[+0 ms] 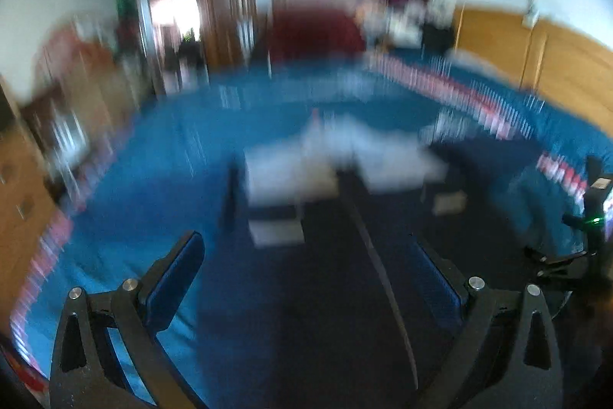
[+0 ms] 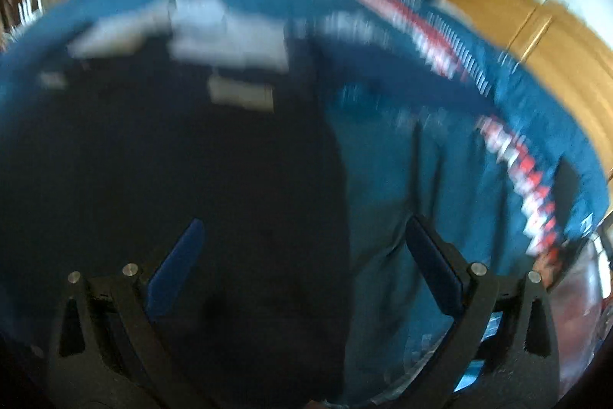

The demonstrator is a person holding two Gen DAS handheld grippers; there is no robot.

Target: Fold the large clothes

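- The left gripper (image 1: 306, 278) has its jaws spread wide with nothing between them; its blue pads (image 1: 174, 284) hang above cloth, and contact cannot be judged through the blur.
- The right gripper (image 2: 306, 267) is likewise wide and empty, its pads (image 2: 176, 275) poised over fabric.
- Directly ahead of both sets of tongs lies the dark navy garment (image 1: 325, 275), spread flat; in the right wrist view its straight edge (image 2: 337, 179) runs forward between the jaws, with the garment under the left jaw.
- Beyond the tongs, at the garment's far end, pale patches (image 1: 337, 163) show; they may be lining or labels, too smeared to say.
- Under and around the garment is a teal bedcover (image 2: 440, 160) with a red-and-white patterned band (image 2: 536, 194) off to the right.
- Judgement: a grasp comes next. To do it well, each pair of jaws should straddle a garment edge or corner, pinch only the garment and not the cover beneath, and both should lift evenly so the fold lands square.
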